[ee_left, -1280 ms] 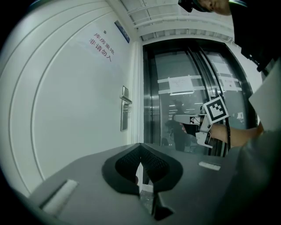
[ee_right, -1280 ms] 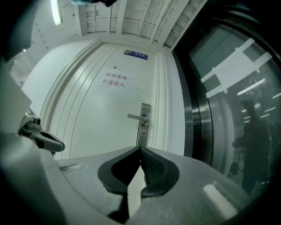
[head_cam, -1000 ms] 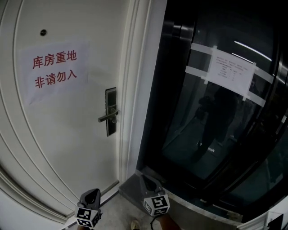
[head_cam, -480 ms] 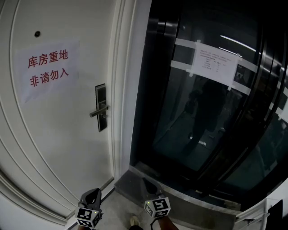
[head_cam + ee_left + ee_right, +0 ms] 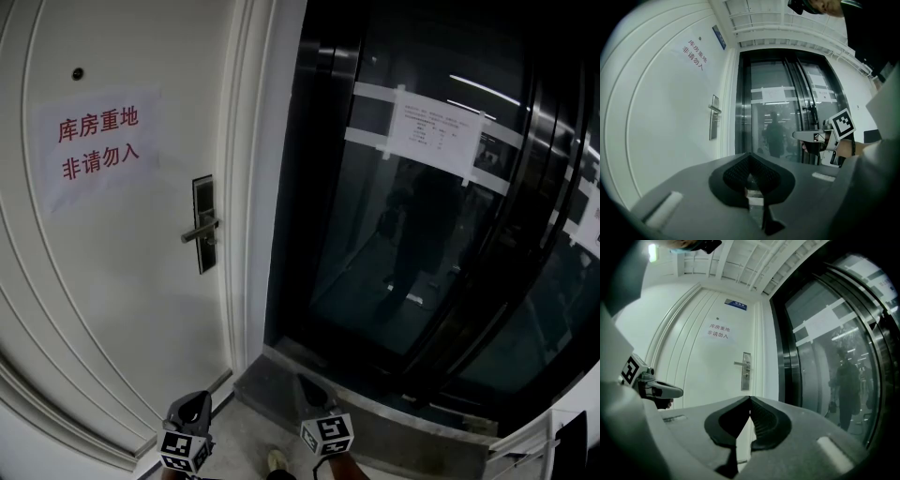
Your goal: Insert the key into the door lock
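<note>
Far left, you've got the white door filling the scene, with a paper sign in red characters stuck high on it and a small peephole above that. At the door's right edge is the door lock, a dark upright plate with a lever handle reaching out to the left; the keyhole is too small to pick out. Down at the near edge is your left gripper, jaws closed on the key. The key shows as a thin silvery sliver pinched between the dark pads, so it sits low and well apart from the lock. Just to the right, the toe of a shoe rests on the grey floor. Then comes your right gripper, jaws pressed together at the tips with nothing between them, only the pale door showing through the slit behind the pads. On the right stands the dark glass door, with a printed notice taped across it and a dim figure reflected in the pane.
</note>
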{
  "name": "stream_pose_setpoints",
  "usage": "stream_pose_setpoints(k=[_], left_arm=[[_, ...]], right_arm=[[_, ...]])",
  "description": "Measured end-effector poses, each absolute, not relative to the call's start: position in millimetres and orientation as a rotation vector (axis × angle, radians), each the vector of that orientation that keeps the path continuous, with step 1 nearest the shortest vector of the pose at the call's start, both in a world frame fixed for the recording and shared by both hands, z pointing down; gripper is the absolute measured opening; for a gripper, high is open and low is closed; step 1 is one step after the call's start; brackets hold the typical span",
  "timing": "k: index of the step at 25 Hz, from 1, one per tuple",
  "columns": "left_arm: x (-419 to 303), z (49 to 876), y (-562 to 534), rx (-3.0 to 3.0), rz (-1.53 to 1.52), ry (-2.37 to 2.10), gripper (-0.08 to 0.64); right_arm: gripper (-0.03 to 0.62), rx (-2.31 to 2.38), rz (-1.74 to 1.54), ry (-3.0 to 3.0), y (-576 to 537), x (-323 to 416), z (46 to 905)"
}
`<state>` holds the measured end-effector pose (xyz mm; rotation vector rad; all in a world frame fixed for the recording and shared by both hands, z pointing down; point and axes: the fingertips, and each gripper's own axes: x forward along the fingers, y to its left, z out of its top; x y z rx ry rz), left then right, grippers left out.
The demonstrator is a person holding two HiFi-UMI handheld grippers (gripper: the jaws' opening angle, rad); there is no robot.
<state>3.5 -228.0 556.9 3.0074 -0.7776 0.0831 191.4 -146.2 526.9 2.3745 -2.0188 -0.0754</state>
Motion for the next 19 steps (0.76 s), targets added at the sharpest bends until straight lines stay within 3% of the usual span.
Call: stream_pose_setpoints(k=[19], left_arm=[[4.1, 551.2, -229.4, 3.017, 0.08, -0.767, 0.002]], right_arm=[[0.002, 2.374, -0.068, -2.023, -147.0, 190.4, 528.5]])
